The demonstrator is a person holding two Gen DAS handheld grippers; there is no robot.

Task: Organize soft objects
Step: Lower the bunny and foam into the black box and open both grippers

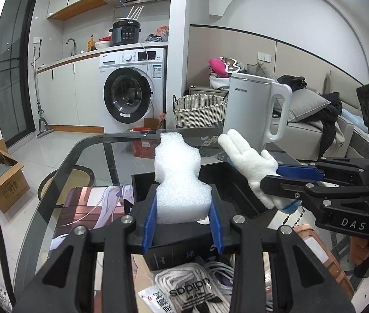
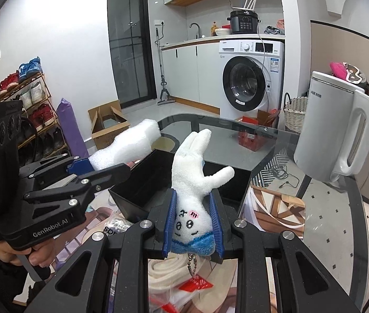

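Holding both soft pieces off the glass table (image 1: 61,161), I see my left gripper (image 1: 183,219) clamped on a white foam block (image 1: 178,172) at lower centre of its view, jaws narrowed onto the foam's base. My right gripper (image 2: 193,223) pinches a white plush toy (image 2: 195,180) with a stitched face and blue collar, low in the middle of its view. A black bin (image 2: 137,182) sits just behind both. A white kettle (image 2: 333,125) stands at the right edge.
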